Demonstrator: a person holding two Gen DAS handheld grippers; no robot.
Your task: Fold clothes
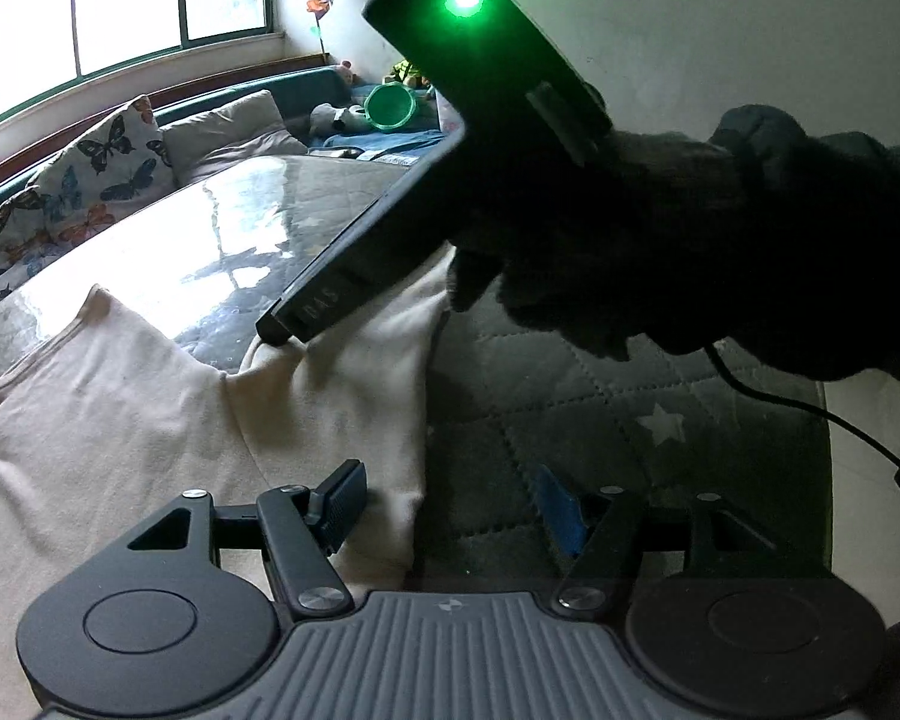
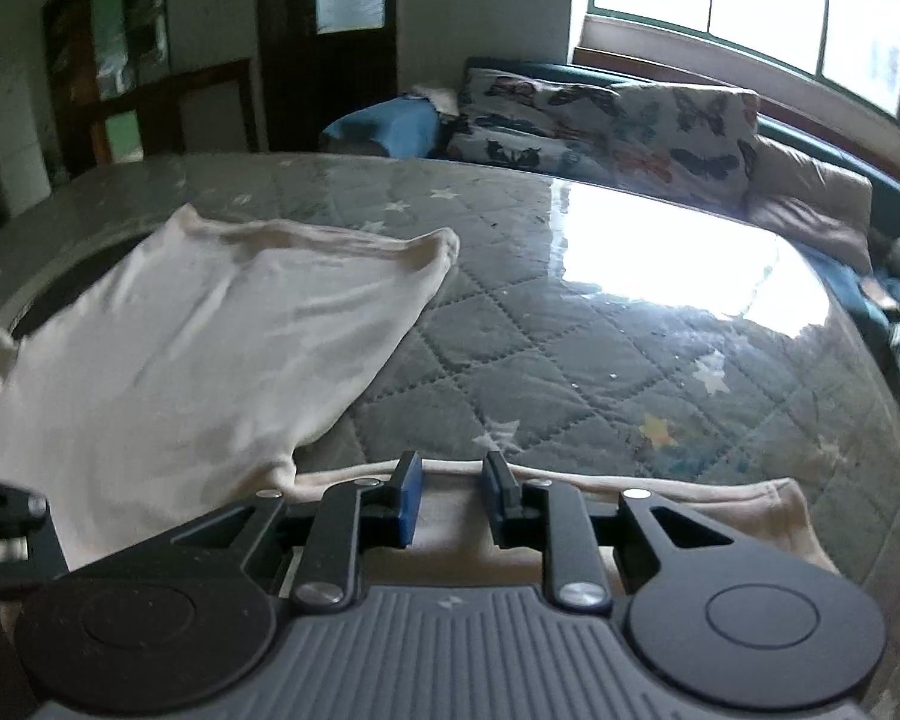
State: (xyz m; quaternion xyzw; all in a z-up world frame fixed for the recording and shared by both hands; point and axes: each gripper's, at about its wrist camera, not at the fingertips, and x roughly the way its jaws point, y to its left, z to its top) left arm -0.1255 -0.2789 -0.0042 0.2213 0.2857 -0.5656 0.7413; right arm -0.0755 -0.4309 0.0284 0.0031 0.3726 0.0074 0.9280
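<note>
Much of my left wrist view is blocked: from 12 o'clock round to 3 o'clock my right gripper, its green light lit, and the dark gloved hand holding it fill the frame and hide the far side of the mattress; its fingertips are hard to make out against the fabric. The cream garment lies flat on the quilted, star-printed mattress, from 8 o'clock to the centre, cut off at the left and bottom edges. My left gripper stands with jaws wide apart, nothing between them, straddling the garment's right edge. In the right wrist view the right gripper has a narrow gap between its blue pads; the garment's hem runs just beyond the pads at 6 o'clock, and the cloth shows in the gap without being pinched. A folded section of the garment reaches toward 10 o'clock. Glare from the window washes out the mattress at 2 o'clock. Butterfly-print pillows line the far edge. The room at 11 o'clock is dark and blurred.
</note>
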